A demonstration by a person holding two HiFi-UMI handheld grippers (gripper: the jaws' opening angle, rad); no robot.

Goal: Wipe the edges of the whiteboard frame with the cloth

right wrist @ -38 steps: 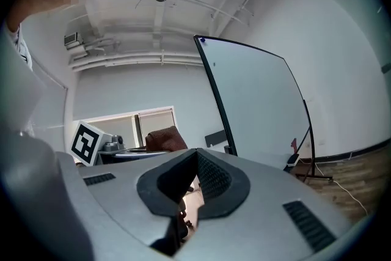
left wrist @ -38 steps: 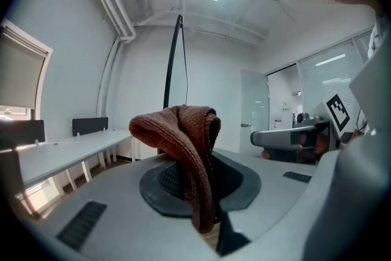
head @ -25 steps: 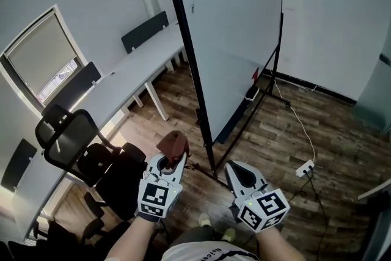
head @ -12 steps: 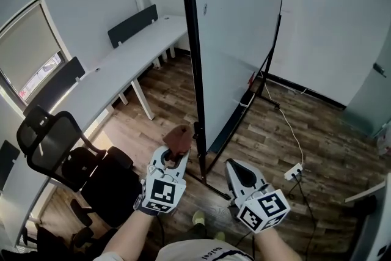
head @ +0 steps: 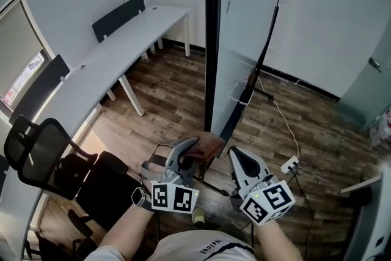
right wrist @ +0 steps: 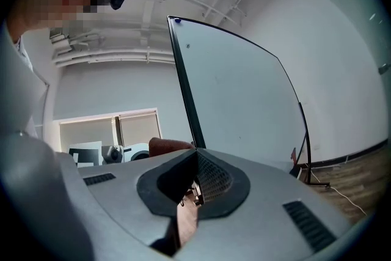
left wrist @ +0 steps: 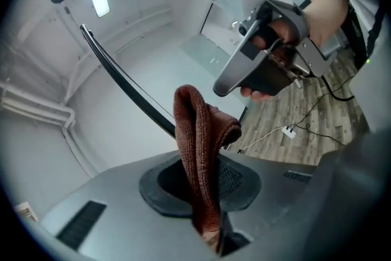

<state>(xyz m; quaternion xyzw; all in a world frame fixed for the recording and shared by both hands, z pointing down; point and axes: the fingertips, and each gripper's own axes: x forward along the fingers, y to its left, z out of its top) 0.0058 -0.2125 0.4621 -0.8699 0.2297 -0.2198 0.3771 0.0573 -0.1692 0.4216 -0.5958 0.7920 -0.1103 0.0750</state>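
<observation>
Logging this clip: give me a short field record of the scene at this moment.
left gripper: jaws shut on the cloth
right gripper: jaws together, nothing between them
cloth: brown, bunched, by the lower part of the whiteboard frame; contact unclear
whiteboard frame: black, upright, seen nearly edge-on
surroundings: white desk, black chair, wood floor
</observation>
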